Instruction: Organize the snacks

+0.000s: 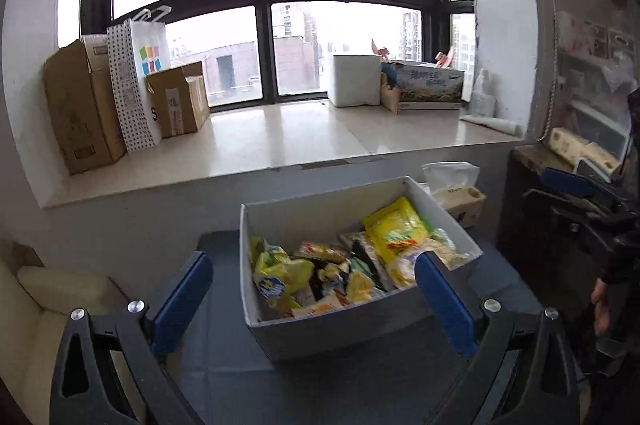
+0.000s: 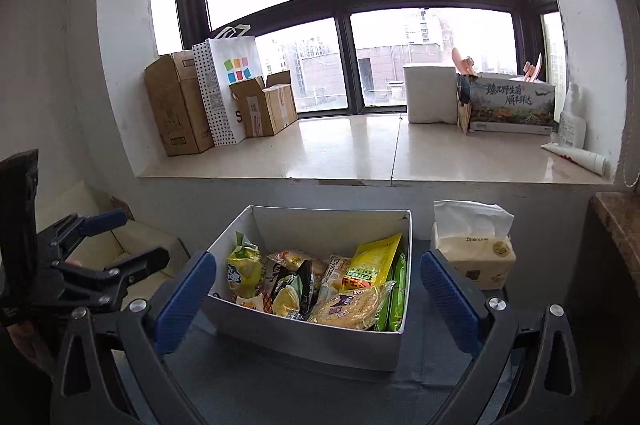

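A white open box (image 2: 304, 341) packed with snack packets stands on a dark blue table top. A yellow bag (image 2: 374, 261) leans against its right wall and a green-yellow bag (image 2: 244, 265) against its left. My right gripper (image 2: 317, 261) hangs above the box's near side, open wide, nothing between its blue pads. In the left wrist view the same box (image 1: 320, 337) sits turned a little, its snacks (image 1: 396, 229) in plain sight. My left gripper (image 1: 314, 259) is open too and holds nothing. Each gripper shows in the other's view: the left gripper (image 2: 140, 235) and the right gripper (image 1: 560, 189).
A tissue pack (image 2: 472, 257) stands just right of the box. Behind runs a pale window sill (image 2: 340, 149) with cardboard boxes (image 2: 176, 105), a paper bag (image 2: 232, 85), a white box (image 2: 430, 93) and a printed carton (image 2: 512, 105). A dark cabinet (image 1: 532, 225) stands right, a cream cushion (image 1: 60, 289) left.
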A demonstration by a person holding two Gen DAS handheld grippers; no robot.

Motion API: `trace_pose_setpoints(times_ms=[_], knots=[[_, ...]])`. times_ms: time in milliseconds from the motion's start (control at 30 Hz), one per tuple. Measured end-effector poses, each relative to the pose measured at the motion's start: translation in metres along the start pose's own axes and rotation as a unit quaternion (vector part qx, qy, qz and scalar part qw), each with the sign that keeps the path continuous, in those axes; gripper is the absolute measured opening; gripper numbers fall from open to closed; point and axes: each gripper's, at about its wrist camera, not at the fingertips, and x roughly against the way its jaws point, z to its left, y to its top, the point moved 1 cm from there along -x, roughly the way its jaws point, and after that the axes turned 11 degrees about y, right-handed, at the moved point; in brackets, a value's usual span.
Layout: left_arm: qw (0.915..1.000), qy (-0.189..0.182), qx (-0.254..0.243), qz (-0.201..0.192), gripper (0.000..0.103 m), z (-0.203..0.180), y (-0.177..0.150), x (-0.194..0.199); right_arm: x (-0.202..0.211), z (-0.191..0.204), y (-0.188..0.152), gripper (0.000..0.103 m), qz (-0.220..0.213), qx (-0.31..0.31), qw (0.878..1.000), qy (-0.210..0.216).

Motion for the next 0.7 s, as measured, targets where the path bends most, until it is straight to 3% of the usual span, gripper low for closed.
trace_pose_setpoints(times_ms=[267, 467, 700], knots=[[0.9977, -0.035, 0.049, 0.03, 0.103, 0.007, -0.044, 0.045, 0.028, 0.035, -0.037, 0.103, 0.033, 0.003, 0.999, 0.012], [0.9957, -0.032, 0.077, 0.04, 0.103, 0.015, -0.067, 0.068, 0.048, 0.051, -0.083, 0.103, 0.032, -0.014, 0.999, 0.025], [0.9965, -0.037, 0.064, 0.039, 0.103, 0.006, -0.073, 0.081, 0.051, 0.065, -0.077, 0.103, 0.03, 0.002, 0.999, 0.042]])
